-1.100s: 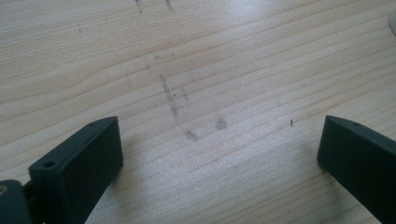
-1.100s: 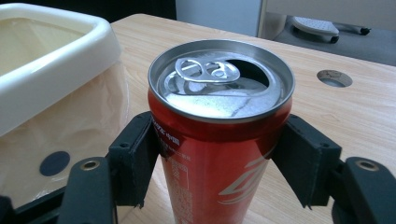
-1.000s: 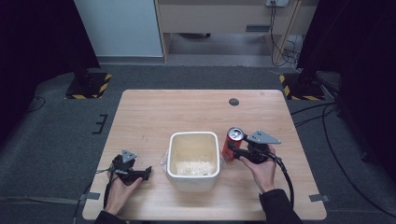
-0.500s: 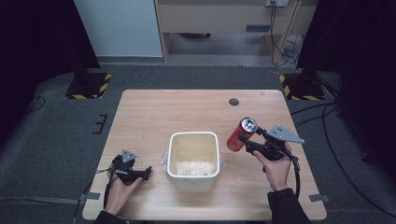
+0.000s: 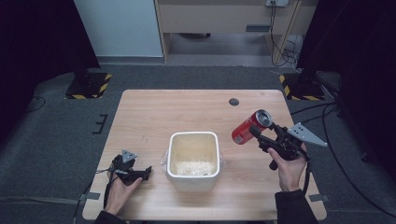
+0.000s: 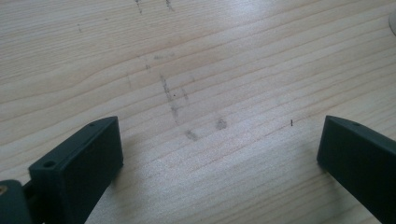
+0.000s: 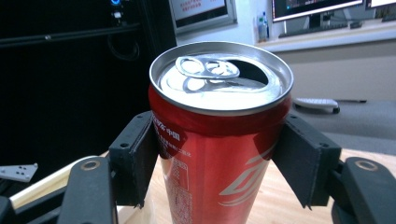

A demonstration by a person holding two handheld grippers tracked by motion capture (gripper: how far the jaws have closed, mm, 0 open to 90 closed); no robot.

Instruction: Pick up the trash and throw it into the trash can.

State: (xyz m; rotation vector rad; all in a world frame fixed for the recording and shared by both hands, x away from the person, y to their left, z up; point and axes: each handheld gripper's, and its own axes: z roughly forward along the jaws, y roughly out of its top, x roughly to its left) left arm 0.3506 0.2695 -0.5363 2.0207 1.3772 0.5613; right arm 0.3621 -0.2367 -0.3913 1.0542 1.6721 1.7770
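My right gripper [image 5: 256, 134] is shut on a red drink can [image 5: 250, 126], held above the table to the right of the white tub [image 5: 193, 140]. The can tilts, its opened top pointing up and to the right. In the right gripper view the can [image 7: 219, 154] stands between both black jaws, its pull tab lifted and the mouth open. The tub holds a layer of white grains [image 5: 194, 167]. My left gripper [image 5: 145, 173] rests on the table at the front left, open. In the left gripper view its jaws stand wide apart over bare wood [image 6: 205, 93].
The wooden table [image 5: 187, 112] has a small dark round hole [image 5: 234, 101] near its far right. Grey carpet surrounds it, with cables on the floor at the right [image 5: 322, 112] and yellow-black striped bases at both far corners.
My right gripper has lifted the can away from the tub's right rim, moved it right and tilted its top outward. The left gripper has stayed still.
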